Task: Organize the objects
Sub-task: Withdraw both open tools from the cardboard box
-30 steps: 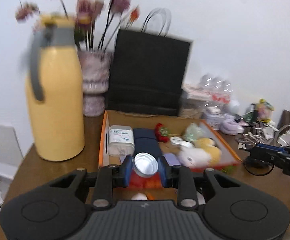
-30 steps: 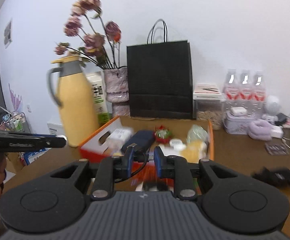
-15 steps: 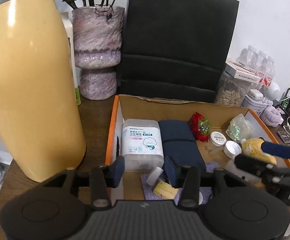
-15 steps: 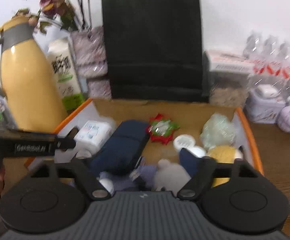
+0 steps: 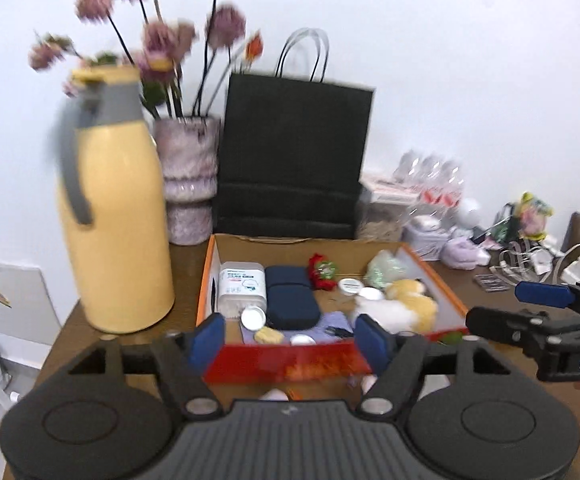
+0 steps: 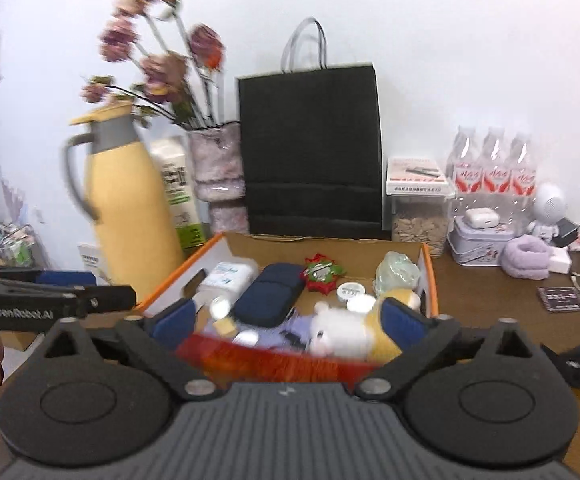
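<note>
Lower centre, before box (image 5: 442, 280): left gripper (image 5: 290, 340) and right gripper (image 6: 286, 320) just opened wide, empty; tin (image 5: 252, 317) now dropped inside box.

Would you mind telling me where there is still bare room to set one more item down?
Bare cardboard shows along the box's back wall, behind the navy case and red ornament. Bare tabletop lies between the box and the lavender tin. The box's near half is crowded.
</note>
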`<state>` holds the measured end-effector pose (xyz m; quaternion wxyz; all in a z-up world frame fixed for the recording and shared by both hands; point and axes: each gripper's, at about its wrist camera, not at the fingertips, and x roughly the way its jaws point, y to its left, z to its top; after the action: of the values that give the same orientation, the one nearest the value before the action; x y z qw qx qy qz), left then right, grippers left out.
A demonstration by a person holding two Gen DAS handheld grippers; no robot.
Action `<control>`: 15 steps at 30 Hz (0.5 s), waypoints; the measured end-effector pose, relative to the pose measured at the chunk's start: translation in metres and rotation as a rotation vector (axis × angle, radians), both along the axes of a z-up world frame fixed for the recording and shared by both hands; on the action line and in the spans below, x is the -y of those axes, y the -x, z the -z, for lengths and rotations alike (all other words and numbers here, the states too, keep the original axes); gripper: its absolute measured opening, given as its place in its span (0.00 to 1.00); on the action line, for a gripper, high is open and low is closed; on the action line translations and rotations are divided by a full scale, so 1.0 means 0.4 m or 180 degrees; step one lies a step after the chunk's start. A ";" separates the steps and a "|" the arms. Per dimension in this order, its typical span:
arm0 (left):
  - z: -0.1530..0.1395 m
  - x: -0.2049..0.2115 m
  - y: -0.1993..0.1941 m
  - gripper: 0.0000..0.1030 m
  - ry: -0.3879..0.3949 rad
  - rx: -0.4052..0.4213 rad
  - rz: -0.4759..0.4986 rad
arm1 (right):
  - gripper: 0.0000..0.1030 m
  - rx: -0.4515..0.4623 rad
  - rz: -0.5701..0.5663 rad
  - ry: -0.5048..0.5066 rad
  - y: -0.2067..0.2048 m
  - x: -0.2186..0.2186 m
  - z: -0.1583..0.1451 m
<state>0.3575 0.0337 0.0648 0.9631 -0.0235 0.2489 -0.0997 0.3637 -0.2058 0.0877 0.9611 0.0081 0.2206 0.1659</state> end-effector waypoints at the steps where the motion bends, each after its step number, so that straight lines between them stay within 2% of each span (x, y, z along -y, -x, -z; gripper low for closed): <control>1: -0.002 0.003 0.050 0.73 0.0019 0.0059 -0.0003 | 1.00 0.0053 -0.0016 0.0052 0.053 0.003 -0.001; 5: 0.007 0.029 0.240 0.76 0.0045 0.0182 0.0063 | 1.00 0.0204 -0.0064 0.0128 0.237 0.016 0.017; 9: 0.029 0.067 0.401 0.81 -0.0106 0.0311 0.0142 | 1.00 0.0243 0.0010 0.0295 0.382 0.018 0.055; 12: 0.046 0.092 0.491 0.81 -0.0292 0.0335 0.0186 | 1.00 0.0218 0.0027 0.0480 0.476 0.018 0.084; 15: 0.068 0.091 0.554 0.81 -0.0226 0.0249 0.0200 | 1.00 0.0155 0.0069 0.0393 0.554 0.037 0.099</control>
<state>0.1359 -0.0025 0.0378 0.9687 0.0224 0.2151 -0.1218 0.1423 -0.2207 0.0483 0.9666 -0.0529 0.2069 0.1416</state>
